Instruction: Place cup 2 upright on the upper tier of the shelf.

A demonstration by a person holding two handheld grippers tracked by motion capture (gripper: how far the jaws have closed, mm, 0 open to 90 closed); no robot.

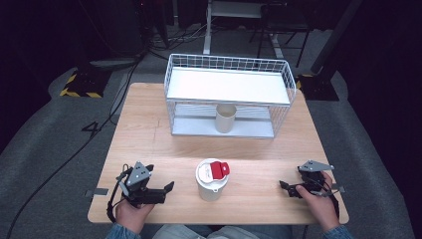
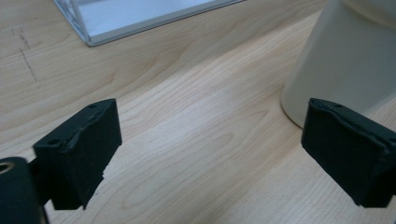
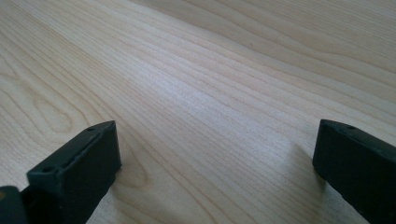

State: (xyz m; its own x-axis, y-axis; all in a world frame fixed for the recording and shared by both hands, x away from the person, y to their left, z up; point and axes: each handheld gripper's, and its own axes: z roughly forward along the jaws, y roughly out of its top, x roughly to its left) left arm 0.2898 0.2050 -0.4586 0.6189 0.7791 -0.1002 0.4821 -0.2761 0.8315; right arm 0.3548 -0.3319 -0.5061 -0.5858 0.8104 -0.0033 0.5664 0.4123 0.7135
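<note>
**Near the front edge, both tongs spread with nothing between them**

At 7 o'clock on the table point(image 1: 149, 134) I see my left gripper point(image 1: 168, 187) spread, nothing between its jaws, pointing toward 3 o'clock at the lidded cup point(image 1: 212, 179). That cup, cream with a white lid and red flap, stands upright at 6 o'clock, just beside the left tips but apart. My right gripper point(image 1: 283, 186) sits at 5 o'clock, also spread over bare wood. At 12 o'clock the wire shelf point(image 1: 229, 94) holds a plain cup point(image 1: 225, 118) on its lower deck.
</note>
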